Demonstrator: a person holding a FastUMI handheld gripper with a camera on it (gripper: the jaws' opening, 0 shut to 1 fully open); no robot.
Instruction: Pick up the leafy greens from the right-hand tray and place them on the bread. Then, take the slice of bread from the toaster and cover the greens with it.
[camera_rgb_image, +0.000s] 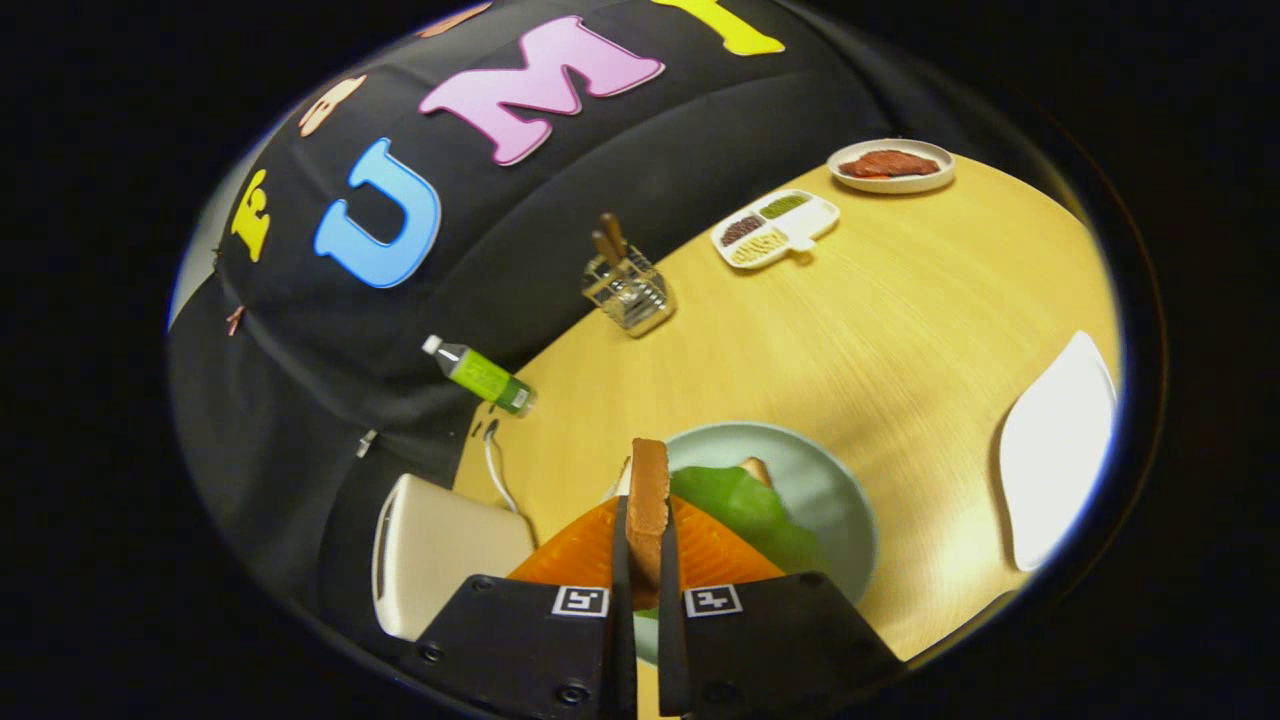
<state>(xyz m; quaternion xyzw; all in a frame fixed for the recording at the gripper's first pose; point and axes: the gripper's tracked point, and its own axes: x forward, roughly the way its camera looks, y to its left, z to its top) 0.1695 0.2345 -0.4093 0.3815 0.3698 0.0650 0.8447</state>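
My gripper (646, 540) is shut on a slice of toasted bread (648, 490), held edge-up between both fingers. Just beyond and below the fingers lies a pale green plate (835, 490) on the wooden table. On it the leafy greens (745, 505) cover a lower slice of bread whose corner (757, 468) peeks out behind them. The held slice hangs above the plate's near left side. The cream toaster (440, 555) stands to the left of the fingers, a white cord running from it.
A white tray (1058, 465) lies to the right of the plate. Farther off stand a green bottle (485, 377), a wire utensil holder (628, 290), a divided white dish (775, 228) and a plate with red meat (890, 165).
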